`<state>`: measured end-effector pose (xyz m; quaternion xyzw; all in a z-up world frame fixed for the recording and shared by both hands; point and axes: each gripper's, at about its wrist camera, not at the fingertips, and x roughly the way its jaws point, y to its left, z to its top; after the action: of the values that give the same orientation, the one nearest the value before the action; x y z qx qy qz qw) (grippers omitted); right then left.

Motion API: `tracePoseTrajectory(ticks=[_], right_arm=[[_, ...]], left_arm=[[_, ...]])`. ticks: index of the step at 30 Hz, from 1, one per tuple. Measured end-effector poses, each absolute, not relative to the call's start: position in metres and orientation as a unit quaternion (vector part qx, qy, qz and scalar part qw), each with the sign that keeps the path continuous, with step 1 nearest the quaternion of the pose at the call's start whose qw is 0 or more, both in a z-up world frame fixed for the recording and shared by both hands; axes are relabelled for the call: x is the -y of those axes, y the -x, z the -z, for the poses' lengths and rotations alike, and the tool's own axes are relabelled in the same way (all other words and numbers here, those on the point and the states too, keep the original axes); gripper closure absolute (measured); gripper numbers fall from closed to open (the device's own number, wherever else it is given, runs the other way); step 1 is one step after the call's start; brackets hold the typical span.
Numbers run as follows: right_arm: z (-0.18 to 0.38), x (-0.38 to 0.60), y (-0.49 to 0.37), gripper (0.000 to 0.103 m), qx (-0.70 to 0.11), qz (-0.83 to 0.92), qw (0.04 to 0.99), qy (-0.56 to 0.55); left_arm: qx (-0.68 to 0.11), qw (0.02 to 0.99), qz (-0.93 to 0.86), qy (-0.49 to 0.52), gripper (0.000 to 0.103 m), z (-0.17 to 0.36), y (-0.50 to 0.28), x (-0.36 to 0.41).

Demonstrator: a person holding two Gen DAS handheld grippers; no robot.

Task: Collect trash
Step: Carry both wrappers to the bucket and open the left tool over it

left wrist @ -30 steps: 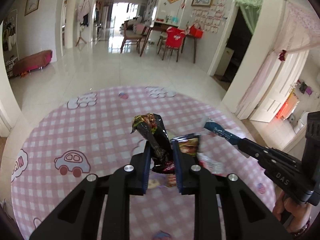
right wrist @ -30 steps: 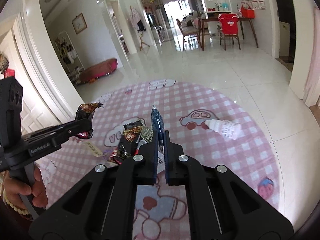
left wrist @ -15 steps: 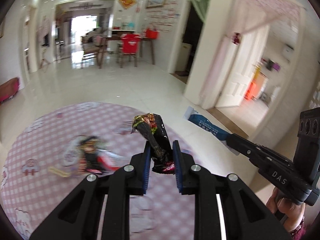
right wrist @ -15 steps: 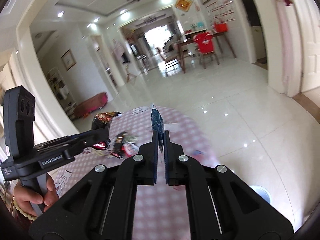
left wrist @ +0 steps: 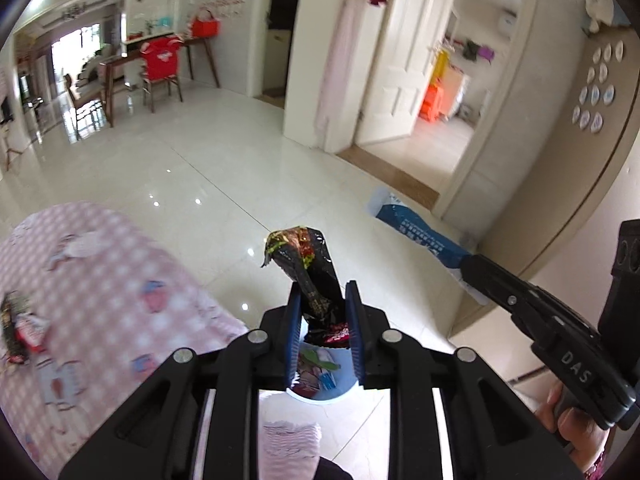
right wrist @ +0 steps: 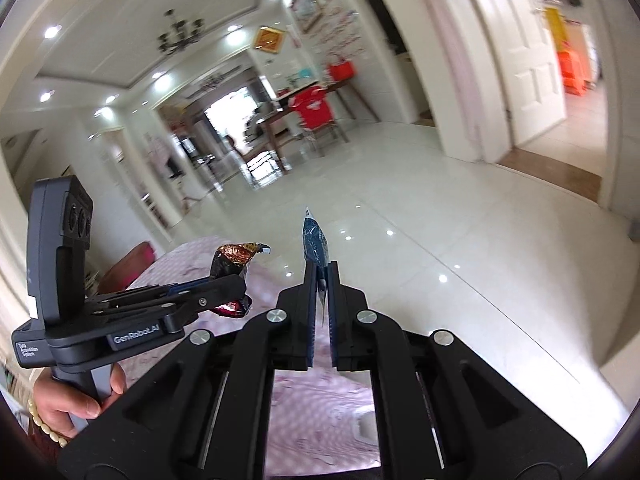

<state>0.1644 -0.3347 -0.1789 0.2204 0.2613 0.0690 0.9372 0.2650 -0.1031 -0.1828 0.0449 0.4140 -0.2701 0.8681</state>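
1. The left gripper (left wrist: 323, 300) is clamped on a dark crumpled snack wrapper (left wrist: 306, 264), which stands upright between the blue pads and rises above the fingertips; its top is glossy black with red, green and gold print, and its lower end bulges out red below the pads.
2. The right gripper (right wrist: 321, 276) pinches a thin blue wrapper (right wrist: 315, 240), seen edge-on as a narrow pointed strip with a white tip; the left view shows it as a flat blue packet with white lettering.
3. Directly beneath the left gripper sits a pale blue bin (left wrist: 320, 384), mostly hidden behind the fingers, with mixed scraps inside.
4. A pink checked round mat (left wrist: 100, 280) lies to the left, blurred; a small heap of wrappers (left wrist: 16, 328) at its edge is hard to make out.
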Motion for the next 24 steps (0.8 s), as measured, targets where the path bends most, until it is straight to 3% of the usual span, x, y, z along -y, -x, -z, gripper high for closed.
tracePoseTrajectory(ticks=[3,5,6,7,8,9,24], right_arm=[[0.189,0.354,-0.159,0.098,-0.263,-0.049,0.935,-0.231],[0.195,0.363,-0.159,0.098,-0.263,-0.038,0.935,-0.237],[0.198,0.367,-0.158,0.098,-0.262,-0.032,0.934,-0.239],[0.201,0.369,-0.156,0.098,-0.262,-0.028,0.934,-0.241],[0.204,0.373,-0.155,0.098,-0.264,-0.024,0.933,-0.244],[0.207,0.376,-0.155,0.098,-0.266,-0.022,0.932,-0.247],[0.219,0.371,-0.162,0.098,-0.286,-0.032,0.922,-0.257]], left_arm=[[-0.427,0.858,0.280,-0.049,0.080,0.197,-0.272,0.126],[-0.433,0.855,0.281,-0.053,0.073,0.205,-0.278,0.140],[-0.438,0.853,0.278,-0.055,0.056,0.208,-0.279,0.145],[-0.443,0.852,0.272,-0.060,0.047,0.212,-0.283,0.150],[-0.443,0.853,0.267,-0.063,0.025,0.212,-0.284,0.152],[-0.439,0.858,0.258,-0.068,0.022,0.214,-0.285,0.154],[-0.449,0.859,0.237,-0.070,0.022,0.217,-0.285,0.147]])
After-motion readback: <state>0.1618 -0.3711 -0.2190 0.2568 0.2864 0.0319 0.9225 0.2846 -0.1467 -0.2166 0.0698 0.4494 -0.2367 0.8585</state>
